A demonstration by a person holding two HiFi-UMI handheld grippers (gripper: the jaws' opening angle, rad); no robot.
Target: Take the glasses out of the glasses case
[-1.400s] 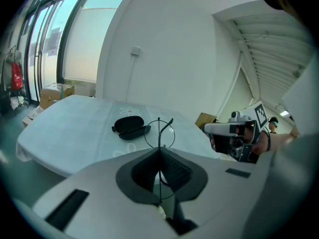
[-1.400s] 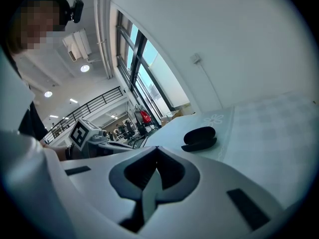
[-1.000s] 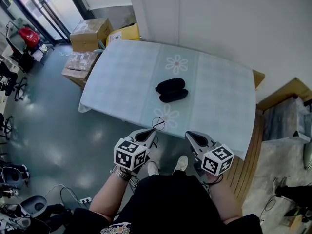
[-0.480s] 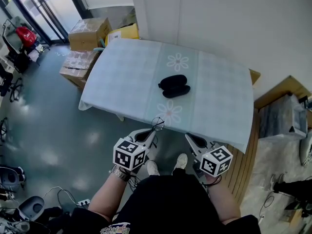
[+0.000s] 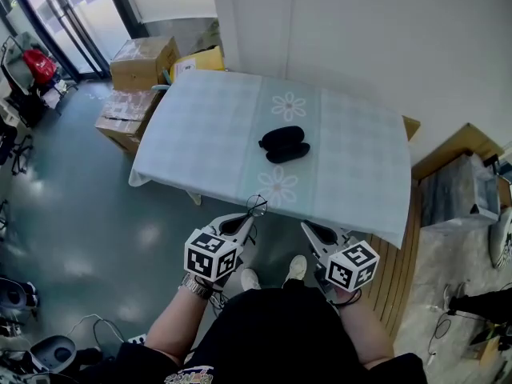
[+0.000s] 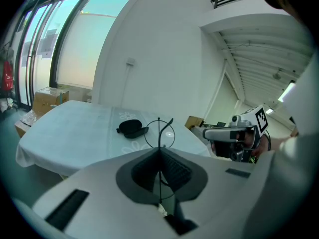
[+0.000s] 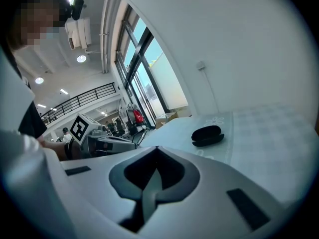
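Where the glasses are: the thin, round, wire-rimmed glasses (image 5: 257, 206) hang from the tip of my left tongs (image 5: 250, 218), out past the near edge of the table and well apart from their case.
Left tongs: jaws pressed together on the wire frame. In the left gripper view one round rim stands just above the tips.
Right tongs (image 5: 309, 229): jaws drawn together with nothing between them, held beside the left pair, short of the table.
Glasses case: the black, oval, hard-shelled glasses case (image 5: 283, 143) lies open near the middle of the table (image 5: 200, 134), its two halves side by side. I can't make out the inside from here.
Table: covered by a pale blue checked cloth with flower prints. I see only the case on it.
Done: by my reading, the glasses are out of the case, which is the whole of the stated job.
Left: perhaps setting the glasses down, though the task doesn't ask for it.
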